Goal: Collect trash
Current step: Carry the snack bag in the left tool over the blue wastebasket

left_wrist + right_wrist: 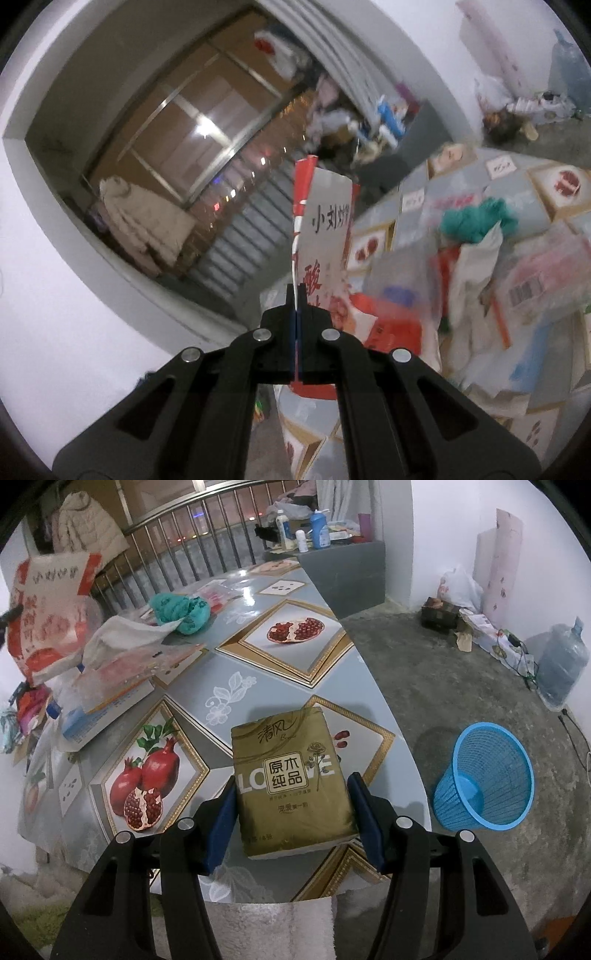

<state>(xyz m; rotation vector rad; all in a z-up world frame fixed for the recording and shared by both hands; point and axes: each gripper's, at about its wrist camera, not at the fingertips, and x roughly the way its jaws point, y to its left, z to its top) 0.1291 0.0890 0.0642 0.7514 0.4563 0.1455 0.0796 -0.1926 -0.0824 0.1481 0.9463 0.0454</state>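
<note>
Left tool point(296, 295) clamps tight on the edge of a thin, floppy red-and-white wrapper point(325, 229) lifted mid-frame, while the right tool point(291, 814), half spread, straddles the soft gold tissue pack point(291, 775) on the tabletop point(258, 602), bin point(484, 777) lower right.

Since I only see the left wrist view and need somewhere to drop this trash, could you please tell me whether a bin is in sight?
Observer: Yes, a blue plastic mesh wastebasket stands on the concrete floor beside the fruit-patterned table.
Operator: Will my left tool's red-and-white paper wrapper fit?
Observer: Likely; nothing shows inside.
Operator: What is the right tool doing?
Observer: It flanks a gold tissue pack lying on that table; whether it presses, I cannot tell.
</note>
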